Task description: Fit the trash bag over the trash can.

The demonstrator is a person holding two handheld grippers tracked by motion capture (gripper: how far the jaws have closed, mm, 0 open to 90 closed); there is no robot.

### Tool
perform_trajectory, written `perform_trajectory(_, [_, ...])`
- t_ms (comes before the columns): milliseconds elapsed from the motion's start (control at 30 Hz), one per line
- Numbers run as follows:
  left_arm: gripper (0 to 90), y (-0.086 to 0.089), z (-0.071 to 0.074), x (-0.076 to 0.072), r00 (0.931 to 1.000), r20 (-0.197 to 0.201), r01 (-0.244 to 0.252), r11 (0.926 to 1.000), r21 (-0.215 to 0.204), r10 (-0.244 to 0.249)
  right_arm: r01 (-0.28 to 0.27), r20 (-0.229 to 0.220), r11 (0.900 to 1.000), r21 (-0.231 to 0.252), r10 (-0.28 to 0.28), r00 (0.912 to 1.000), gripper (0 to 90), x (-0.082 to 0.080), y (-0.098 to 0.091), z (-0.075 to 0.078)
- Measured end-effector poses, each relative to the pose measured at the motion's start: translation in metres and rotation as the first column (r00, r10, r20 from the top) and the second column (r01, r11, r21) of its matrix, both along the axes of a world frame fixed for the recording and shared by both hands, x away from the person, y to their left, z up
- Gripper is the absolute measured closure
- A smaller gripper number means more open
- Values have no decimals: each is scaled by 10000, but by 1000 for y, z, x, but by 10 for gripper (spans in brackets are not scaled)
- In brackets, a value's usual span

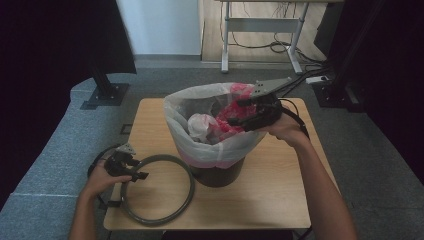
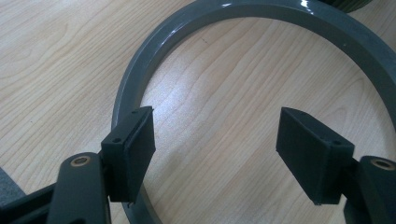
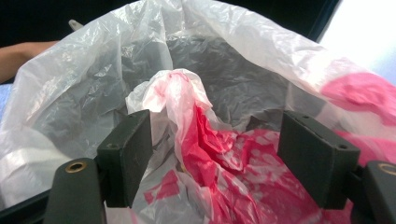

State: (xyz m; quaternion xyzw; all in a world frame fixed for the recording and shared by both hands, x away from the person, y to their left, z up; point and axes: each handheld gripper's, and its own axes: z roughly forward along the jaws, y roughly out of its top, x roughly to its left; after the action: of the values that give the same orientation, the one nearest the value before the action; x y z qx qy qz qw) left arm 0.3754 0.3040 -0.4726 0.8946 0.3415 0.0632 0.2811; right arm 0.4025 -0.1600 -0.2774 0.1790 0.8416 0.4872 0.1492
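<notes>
Lining a bin, looks roughly halfway. Nearest: left gripper (image 1: 131, 167) spread, jaws straddling the grey ring (image 1: 185, 172), one pad at its rim, not pinching; ring lies flat on table (image 1: 280, 200), not yet on bin (image 1: 220, 175). Liner (image 1: 185, 102) draped over bin rim, loose, not clamped. Further back: right gripper (image 1: 239, 114) spread over the mouth, holding nothing. Inside: crumpled red-white bag (image 3: 205, 154). Probably left: seat ring over liner.
</notes>
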Motion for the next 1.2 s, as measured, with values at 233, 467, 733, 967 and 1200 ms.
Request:
perform_trajectory(233, [280,1,-1,0,10000,40,-64,10000,-56,64,186,346,9973,708,-210,9992,256,-17,-23,-6])
perform_trajectory(467, [279,1,-3,2,10000,22,-63,10000,-41,63,265,454,9937,1089,-316,9985,255,-28,-39,-14])
perform_trajectory(733, [272,0,-5,3,10000,23,-53,10000,-21,53,509,513,9860,1586,-597,9969,255,-37,-62,-30])
perform_trajectory(967, [268,-3,-5,3,10000,58,-54,10000,32,54,648,711,9792,1921,-797,9943,255,-48,-79,-43])
perform_trajectory(1200, [268,-4,-5,3,9999,94,-36,10000,68,36,849,790,9730,2148,-1039,9914,255,-58,-93,-52])
